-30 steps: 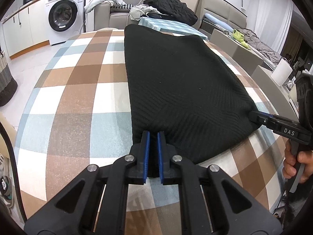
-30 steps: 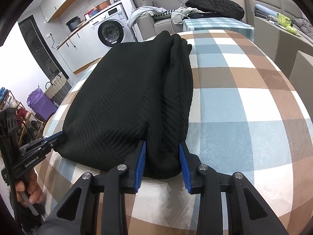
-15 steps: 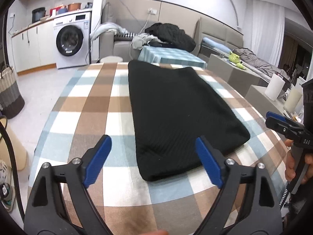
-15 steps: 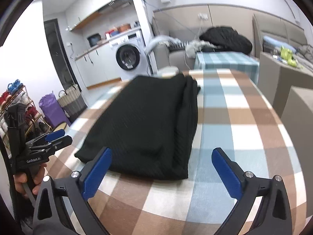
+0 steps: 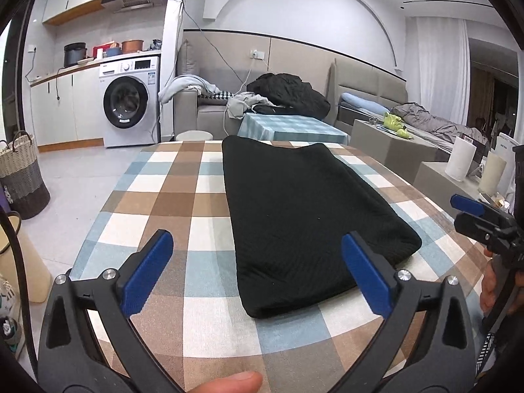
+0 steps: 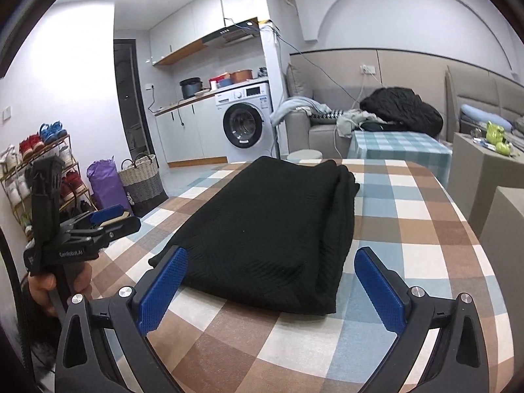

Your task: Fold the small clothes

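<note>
Knitwear, a black folded garment [image 5: 304, 216] with a fine ribbed weave, lies flat as a long rectangle on the surface [image 5: 170, 196], which wears a brown, blue and white checked cloth, its near end just ahead of both tools and its far end toward the washing machine [image 5: 131, 101] and the sofa [image 5: 209, 111]. The left tool [image 5: 257, 271] has just been opening and now stands with its blue pads spread wide, clear of the fabric and holding nothing. The right tool [image 6: 271, 285] is likewise wide apart and empty, raised off the garment's near edge.
</note>
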Demonstrator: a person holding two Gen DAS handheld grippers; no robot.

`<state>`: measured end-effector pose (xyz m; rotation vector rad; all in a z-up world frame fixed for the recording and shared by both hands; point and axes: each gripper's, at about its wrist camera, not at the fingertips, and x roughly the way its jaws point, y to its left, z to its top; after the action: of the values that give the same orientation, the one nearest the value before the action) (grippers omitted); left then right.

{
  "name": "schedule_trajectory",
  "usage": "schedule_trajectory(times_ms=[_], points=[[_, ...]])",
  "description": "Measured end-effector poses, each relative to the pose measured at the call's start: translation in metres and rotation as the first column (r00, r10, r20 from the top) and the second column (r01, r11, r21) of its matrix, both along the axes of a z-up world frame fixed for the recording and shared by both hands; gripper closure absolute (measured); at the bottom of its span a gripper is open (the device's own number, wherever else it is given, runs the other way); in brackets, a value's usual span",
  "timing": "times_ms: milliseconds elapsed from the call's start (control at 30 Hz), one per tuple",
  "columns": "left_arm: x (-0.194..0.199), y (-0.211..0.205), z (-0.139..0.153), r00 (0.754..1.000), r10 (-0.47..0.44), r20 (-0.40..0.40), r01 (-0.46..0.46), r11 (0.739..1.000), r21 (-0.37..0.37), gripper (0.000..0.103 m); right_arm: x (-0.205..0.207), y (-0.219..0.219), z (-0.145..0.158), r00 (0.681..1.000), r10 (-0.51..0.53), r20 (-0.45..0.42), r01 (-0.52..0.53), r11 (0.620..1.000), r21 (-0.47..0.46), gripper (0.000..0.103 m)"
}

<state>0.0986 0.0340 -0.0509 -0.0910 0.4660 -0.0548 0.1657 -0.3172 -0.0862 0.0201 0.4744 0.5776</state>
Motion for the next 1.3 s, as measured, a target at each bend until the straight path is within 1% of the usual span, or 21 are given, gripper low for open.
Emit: schedule_trajectory(times_ms=[67, 200, 333, 567, 700, 867, 1300], points=[[-0.0037, -0.0012, -0.0005, 1.0, -0.006, 0.021, 0.006, 1.0, 0.002, 0.001, -0.0006, -0.0007, -0.0024, 1.0, -0.003, 0.017, 0.002, 1.0, 0.01, 0.0], [-0.0052, -0.0029, -0.0025, 0.999, -0.014, 0.03, 0.014, 1.0, 0.003, 0.001, -0.0023, -0.003, -0.0043, 0.998, -0.019, 0.051, 0.019, 1.0, 0.011, 0.0], [-0.0052, -0.0053, -0.0055, 0.999, -0.019, 0.029, 0.019, 1.0, 0.011, 0.001, -0.0029, -0.0015, -0.0071, 0.998, -0.03, 0.056, 0.03, 0.999, -0.01, 0.0], [-0.0052, -0.0083, -0.0084, 0.999, -0.024, 0.038, 0.024, 1.0, 0.001, 0.001, -0.0076, 0.0019, -0.0066, 0.996, -0.02, 0.084, 0.022, 0.999, -0.028, 0.0], [-0.0057, -0.008, -0.0087, 0.999, -0.024, 0.046, 0.024, 1.0, 0.002, 0.001, -0.007, 0.0014, -0.0069, 0.997, -0.005, 0.082, 0.007, 1.0, -0.022, 0.0], [-0.0069, -0.0076, -0.0085, 0.999, -0.02, 0.045, 0.02, 1.0, 0.001, 0.001, -0.0078, -0.0013, -0.0072, 0.996, -0.02, 0.089, 0.021, 1.0, -0.013, 0.0], [-0.007, -0.0072, -0.0085, 0.999, -0.02, 0.045, 0.02, 1.0, 0.0, 0.001, -0.007, -0.0013, -0.0084, 0.997, -0.009, 0.081, 0.01, 1.0, -0.013, 0.0]])
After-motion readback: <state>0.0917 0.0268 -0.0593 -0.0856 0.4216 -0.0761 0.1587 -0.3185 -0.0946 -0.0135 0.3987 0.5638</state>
